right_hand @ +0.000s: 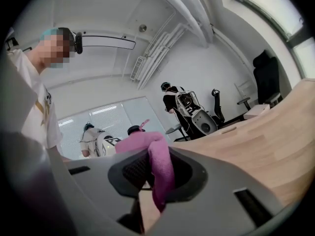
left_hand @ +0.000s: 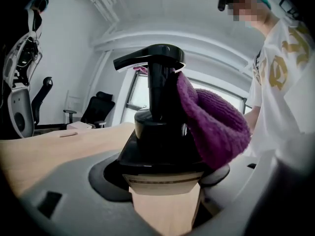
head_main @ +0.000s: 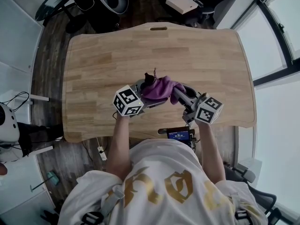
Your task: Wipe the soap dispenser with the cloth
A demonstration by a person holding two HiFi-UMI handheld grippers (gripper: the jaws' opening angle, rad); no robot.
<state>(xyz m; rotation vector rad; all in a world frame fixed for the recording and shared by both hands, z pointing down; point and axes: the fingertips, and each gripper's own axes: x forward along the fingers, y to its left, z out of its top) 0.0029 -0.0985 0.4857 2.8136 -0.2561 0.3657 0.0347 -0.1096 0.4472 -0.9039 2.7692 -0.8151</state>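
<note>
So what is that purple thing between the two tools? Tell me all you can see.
The cloth is a purple, fuzzy, knit-looking fabric, bunched up. The right gripper pinches one fold; the rest drapes against the pump neck of the black soap dispenser, held by the left gripper over the wooden table.

Left gripper (left_hand: 163, 181) clamps the soap dispenser (left_hand: 160, 136) btwn its two grey jaws, upright, pump spout pointing left. Dispenser has a black top & collar, tan lower body w/ a thin band. Purple cloth (left_hand: 214, 127) is pressed vs the right side of the pump neck and bulges out to the right. Wooden table (left_hand: 54, 149) at left, black office chair (left_hand: 96, 109) & window (left_hand: 140, 95) in bkgd. Person (left_hand: 278, 92) in white shirt w/ gold print at right.
</note>
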